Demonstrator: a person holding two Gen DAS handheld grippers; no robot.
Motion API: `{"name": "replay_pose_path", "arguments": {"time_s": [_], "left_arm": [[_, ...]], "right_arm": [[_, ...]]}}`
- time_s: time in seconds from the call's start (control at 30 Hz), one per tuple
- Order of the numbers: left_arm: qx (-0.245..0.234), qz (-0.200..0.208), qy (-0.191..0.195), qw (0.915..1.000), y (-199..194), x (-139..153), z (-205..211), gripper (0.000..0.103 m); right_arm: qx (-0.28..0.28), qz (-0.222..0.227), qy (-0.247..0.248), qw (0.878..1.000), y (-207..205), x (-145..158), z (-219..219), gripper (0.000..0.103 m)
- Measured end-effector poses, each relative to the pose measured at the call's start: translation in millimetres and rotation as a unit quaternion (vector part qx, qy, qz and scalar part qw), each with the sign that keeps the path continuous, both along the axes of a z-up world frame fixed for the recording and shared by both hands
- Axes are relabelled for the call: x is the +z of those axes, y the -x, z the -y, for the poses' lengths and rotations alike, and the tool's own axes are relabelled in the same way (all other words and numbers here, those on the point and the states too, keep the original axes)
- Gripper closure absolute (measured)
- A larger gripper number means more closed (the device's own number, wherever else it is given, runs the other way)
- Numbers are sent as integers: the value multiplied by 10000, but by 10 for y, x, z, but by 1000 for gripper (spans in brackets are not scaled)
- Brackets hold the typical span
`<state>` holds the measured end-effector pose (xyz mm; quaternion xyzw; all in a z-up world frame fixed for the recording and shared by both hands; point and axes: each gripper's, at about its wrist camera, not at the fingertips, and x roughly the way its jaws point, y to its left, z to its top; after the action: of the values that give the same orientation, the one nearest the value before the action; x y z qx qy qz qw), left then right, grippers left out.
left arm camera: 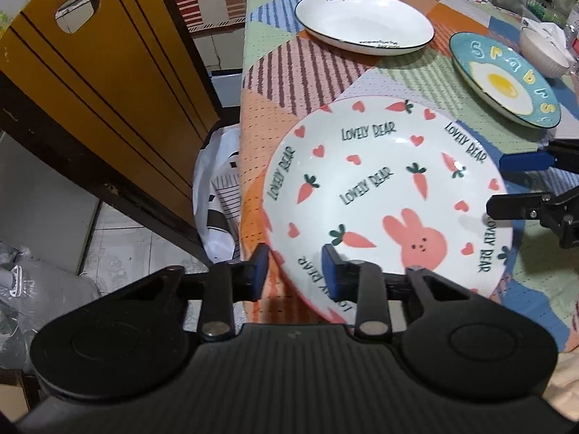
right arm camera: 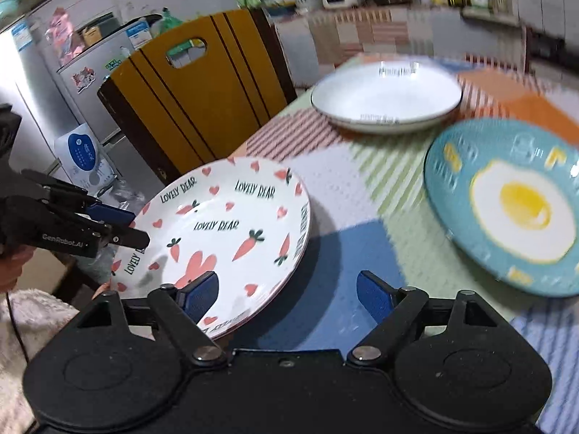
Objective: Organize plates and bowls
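Gripping the near rim of the bunny plate (left arm camera: 383, 195), the left gripper (left arm camera: 295, 271) is showing in its own view with its blue pads (left arm camera: 261, 271) drawn narrow, one under the rim and one over it, and the plate is tilting up off the patchwork tablecloth (left arm camera: 275, 72) at the table's near left corner; beyond it a white plate (left arm camera: 362, 23) with a dark rim is sitting at the far side of the table, a blue egg plate (left arm camera: 503, 79) is lying to its right and apart from it, and a white ribbed bowl (left arm camera: 542, 52) is resting just past the blue one; the right gripper (left arm camera: 506, 184) is reaching in from the right edge, its fingers straddling the bunny plate's right rim with a gap showing; a yellow chair back (left arm camera: 108, 83) is standing left of the table. Turning to the right wrist view, the right gripper (right arm camera: 289, 298) is standing wide, one pad (right arm camera: 201, 298) lying over the bunny plate (right arm camera: 231, 231) and the other over bare cloth, neither pressing the rim; the left gripper (right arm camera: 135, 228) is clamping the plate's left edge; the white plate (right arm camera: 385, 97) and the blue egg plate (right arm camera: 506, 202) are lying blurred beyond.
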<state>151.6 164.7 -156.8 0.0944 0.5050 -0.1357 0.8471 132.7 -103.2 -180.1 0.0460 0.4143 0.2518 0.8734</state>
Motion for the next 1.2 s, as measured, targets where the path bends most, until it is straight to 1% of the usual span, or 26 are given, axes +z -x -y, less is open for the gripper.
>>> {"name": "replay_pose_path", "arguments": {"time_s": [0.03,0.07,0.13,0.17,0.2,0.23,0.27,0.3,0.33,0.43,0.53,0.63,0.73,0.83,0.93,1.0,1.2], "left_arm": [[23,-25,-15,10000,-5,-19,-11,82],[50,-44,34,10000,-9,-33,-27,83],[120,-47,133,9998,-19,-44,-50,83],[125,-48,150,9998,-18,-45,-55,83],[126,-47,162,9998,-15,-47,-57,83],[151,-56,191,9997,-17,-51,-62,83],[194,-81,233,9995,-22,-56,-67,83],[228,-117,274,9993,-31,-65,-71,82],[273,-187,352,9988,-48,-82,-80,81],[415,-379,641,9964,-98,-133,-128,79],[461,-500,652,9956,-134,-133,-132,78],[461,-516,516,9963,-125,-111,-81,78],[365,-441,500,9971,-85,-42,-26,78],[310,-338,495,9977,-44,82,63,78],[299,-206,556,9978,-28,234,154,78],[277,-132,609,9977,-43,334,224,77],[136,105,664,9976,-222,636,496,77]], "right_arm": [[-4,-67,-41,10000,-4,-21,-17,27],[-13,-127,-88,9999,-13,-40,-25,31],[-8,-281,-252,9993,-23,-68,-49,42],[-10,-353,-347,9988,-28,-82,-59,45],[-3,-412,-409,9983,-32,-101,-74,51],[16,-469,-463,9978,-32,-121,-92,59],[18,-507,-494,9975,-24,-134,-105,64],[-18,-530,-491,9974,-21,-139,-121,70],[-88,-539,-460,9974,-10,-152,-130,78],[-204,-535,-507,9971,16,-173,-118,79],[-192,-501,-471,9974,15,-169,-130,78],[-42,-552,-365,9978,-36,-143,-146,79],[107,-562,-312,9979,-68,-124,-120,79],[132,-637,-420,9970,-105,-82,-16,79],[274,-439,-341,9981,-81,58,77,79],[272,-360,-352,9984,-85,167,159,79],[255,17,-266,9993,-140,499,417,79]]}}
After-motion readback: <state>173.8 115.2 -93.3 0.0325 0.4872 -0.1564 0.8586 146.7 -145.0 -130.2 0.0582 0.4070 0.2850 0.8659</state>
